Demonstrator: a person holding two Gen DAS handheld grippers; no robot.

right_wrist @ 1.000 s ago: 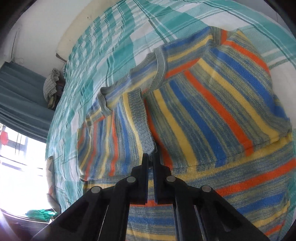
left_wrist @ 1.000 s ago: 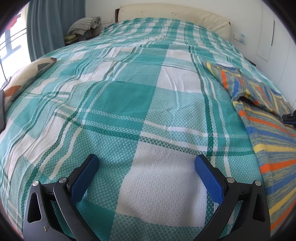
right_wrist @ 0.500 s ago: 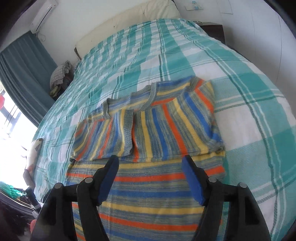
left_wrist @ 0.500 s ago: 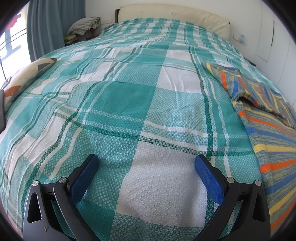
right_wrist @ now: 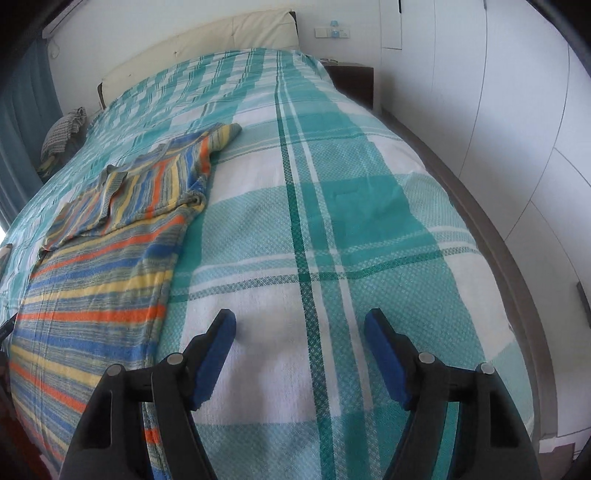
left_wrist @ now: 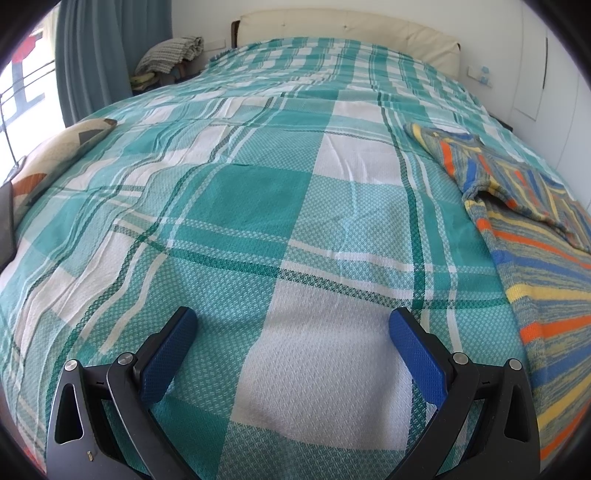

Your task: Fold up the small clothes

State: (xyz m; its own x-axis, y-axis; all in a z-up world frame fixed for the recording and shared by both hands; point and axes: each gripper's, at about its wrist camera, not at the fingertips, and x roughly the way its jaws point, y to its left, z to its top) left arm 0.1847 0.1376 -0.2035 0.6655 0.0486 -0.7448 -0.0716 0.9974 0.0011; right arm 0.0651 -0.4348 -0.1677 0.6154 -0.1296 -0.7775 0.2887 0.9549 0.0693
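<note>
A striped knit sweater [right_wrist: 99, 266] in blue, yellow and orange lies flat on the bed, both sleeves [right_wrist: 122, 192] folded in across its chest. In the left wrist view it lies at the right edge [left_wrist: 532, 236]. My right gripper [right_wrist: 300, 325] is open and empty, low over bare bedspread just right of the sweater's hem side. My left gripper [left_wrist: 293, 325] is open and empty over bare bedspread, left of the sweater.
The bed has a teal and white plaid bedspread [left_wrist: 258, 177] and a cream headboard [left_wrist: 347, 29]. A patterned pillow [left_wrist: 55, 155] lies at the left edge. Folded cloth [left_wrist: 170, 55] sits on a stand by the curtain. A dark nightstand [right_wrist: 351, 81] and white wall panels are on the right.
My right gripper let go of the sleeve cuff it held, opened, and drew back and to the right of the sweater. The left gripper stayed still.
</note>
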